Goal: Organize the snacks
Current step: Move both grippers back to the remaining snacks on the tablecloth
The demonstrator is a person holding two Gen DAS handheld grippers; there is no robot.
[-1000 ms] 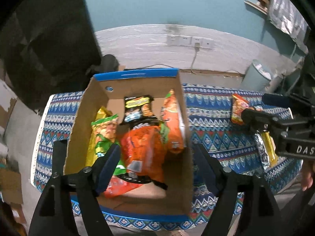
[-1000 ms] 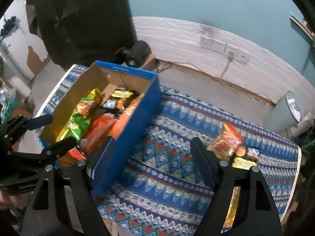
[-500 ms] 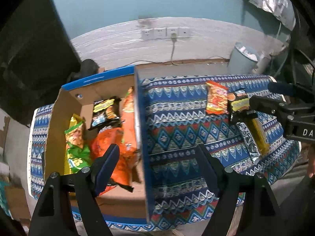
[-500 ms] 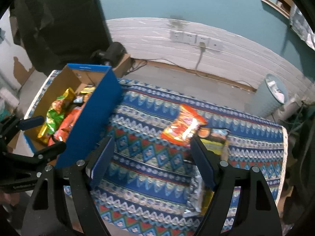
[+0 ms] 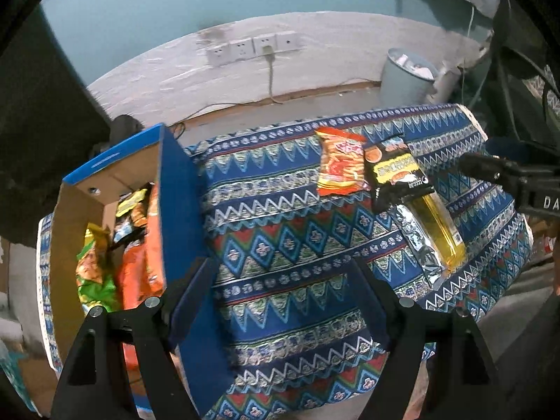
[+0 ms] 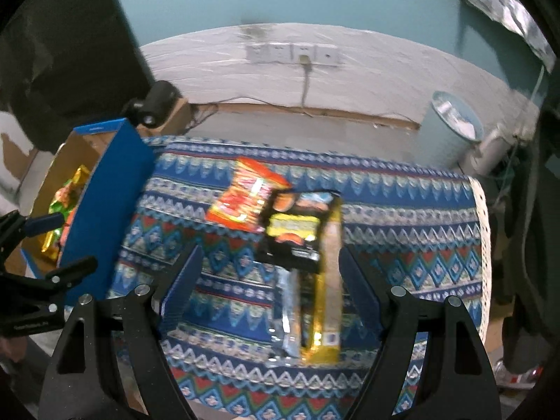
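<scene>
at the left of the frame the blue cardboard box (image 5: pixel 175 217) holds upright snack bags. right of centre lie the orange packet (image 6: pixel 246 196), black-and-yellow packet (image 6: pixel 297 227) and yellow bar (image 6: pixel 327 297), its long axis running top to bottom, on the patterned tablecloth (image 5: pixel 280 238). teal wall behind. left gripper (image 5: pixel 283 294) and right gripper (image 6: pixel 269 280) spread, empty.

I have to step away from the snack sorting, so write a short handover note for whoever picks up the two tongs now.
Left tongs: open, empty, over the patterned tablecloth beside the box.
Right tongs: open, empty, above the loose packets.
Done: several snack bags already stand in the cardboard box.
Left: the orange packet, the black-and-yellow packet, the long yellow packet and the silver packet remain on the cloth.
</scene>
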